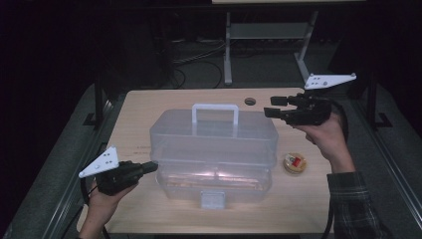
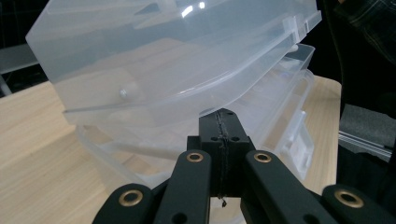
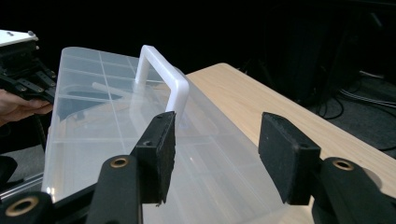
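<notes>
closed left fingers point(image 2: 219, 140) at clear box point(image 2: 177, 65), handle point(image 3: 163, 77) (right gripper view)

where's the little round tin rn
In the high view the round tin sits on the table, right of the clear box near its front corner, just left of the person's right forearm.

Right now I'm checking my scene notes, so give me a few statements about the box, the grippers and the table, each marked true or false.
1. The left gripper is shut, at the box's left end. True.
2. The right gripper grips the handle. False: its jaws stand open, apart from it.
3. A small round tin lies right of the box. True.
4. The box's top is shut flat. False: in the left gripper view it is lifted and tilted.
</notes>
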Tool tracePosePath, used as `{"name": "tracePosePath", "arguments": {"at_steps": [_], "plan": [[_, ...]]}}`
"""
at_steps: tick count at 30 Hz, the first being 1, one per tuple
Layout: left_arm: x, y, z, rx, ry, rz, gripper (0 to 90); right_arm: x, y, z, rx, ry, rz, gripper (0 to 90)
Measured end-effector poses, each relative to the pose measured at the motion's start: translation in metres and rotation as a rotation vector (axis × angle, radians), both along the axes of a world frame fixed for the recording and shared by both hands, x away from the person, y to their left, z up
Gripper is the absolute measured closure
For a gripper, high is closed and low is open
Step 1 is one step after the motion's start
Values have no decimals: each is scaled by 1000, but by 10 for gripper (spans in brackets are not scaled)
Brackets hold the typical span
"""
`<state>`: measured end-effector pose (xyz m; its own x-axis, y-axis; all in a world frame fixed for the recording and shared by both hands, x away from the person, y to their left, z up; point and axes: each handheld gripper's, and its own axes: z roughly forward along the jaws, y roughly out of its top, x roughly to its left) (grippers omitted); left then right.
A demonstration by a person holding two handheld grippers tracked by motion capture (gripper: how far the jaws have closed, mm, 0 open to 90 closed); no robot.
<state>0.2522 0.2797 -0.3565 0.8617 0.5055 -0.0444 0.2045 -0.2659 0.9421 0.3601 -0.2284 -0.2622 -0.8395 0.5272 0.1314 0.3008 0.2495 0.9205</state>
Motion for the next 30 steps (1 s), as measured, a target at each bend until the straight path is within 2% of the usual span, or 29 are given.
{"name": "tracePosePath", "arguments": {"at_steps": [12, 22, 28, 30], "plan": [[9, -2, 13, -2, -42, 10, 899, -8, -22, -8, -3, 5, -71, 445], [17, -3, 19, -2, -63, 19, 898, -17, -32, -19, -26, 3, -132, 430], [20, -3, 22, -2, -74, 19, 898, -27, -37, -30, -41, 1, -167, 421], [21, -3, 23, -1, -76, 21, 899, -33, -39, -39, -57, 7, -181, 416]]}}
